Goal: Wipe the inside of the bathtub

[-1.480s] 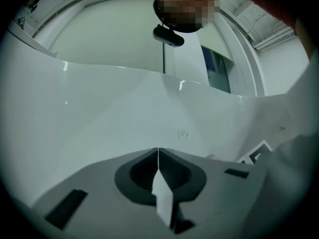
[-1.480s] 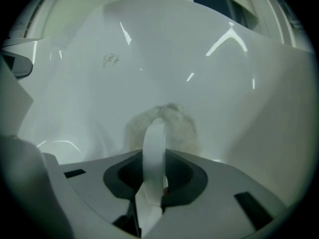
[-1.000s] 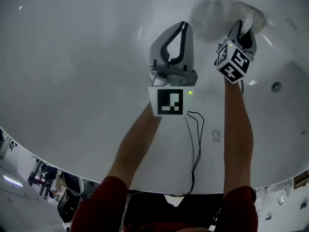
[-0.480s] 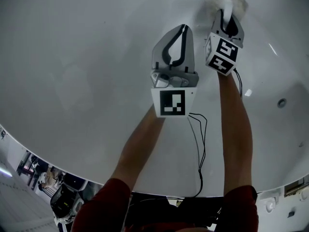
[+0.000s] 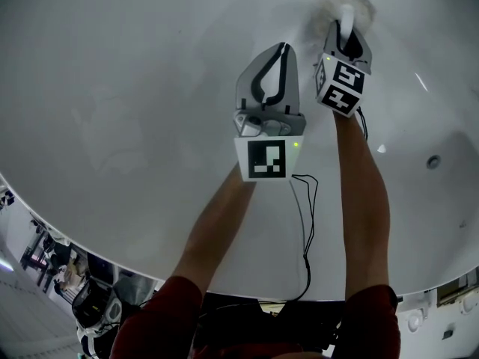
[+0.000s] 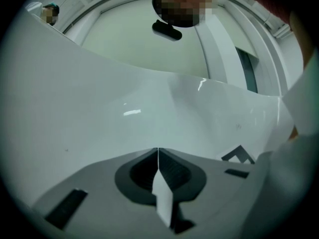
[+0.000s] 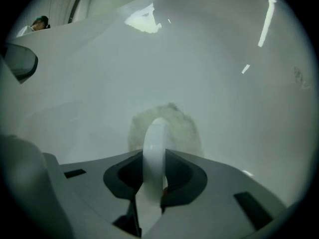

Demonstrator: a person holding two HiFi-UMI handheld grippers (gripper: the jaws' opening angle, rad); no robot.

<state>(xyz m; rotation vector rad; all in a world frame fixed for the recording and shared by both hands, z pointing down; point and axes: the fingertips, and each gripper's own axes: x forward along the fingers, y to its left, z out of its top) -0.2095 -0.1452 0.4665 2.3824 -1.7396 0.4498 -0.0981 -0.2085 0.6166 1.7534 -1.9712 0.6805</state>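
The white bathtub [image 5: 127,88] fills the head view, and I lean over its rim. My right gripper [image 5: 346,30] is shut on the white looped handle [image 7: 155,138] of a fluffy white wiping pad [image 5: 346,1]. The pad [image 7: 185,128] lies flat against the tub's inner wall, just beyond the jaws. My left gripper [image 5: 282,48] hovers beside it to the left, shut with nothing between its jaws [image 6: 158,152], and it does not touch the pad.
A round metal fitting [image 5: 432,161] sits in the tub wall at the right. A thin black cable [image 5: 305,223] hangs from the left gripper towards me. The tub's rim [image 5: 82,239] curves along the lower left, with a room beyond it.
The right gripper has slid the pad left and farther up the tub wall over the last second. The left gripper has barely shifted.
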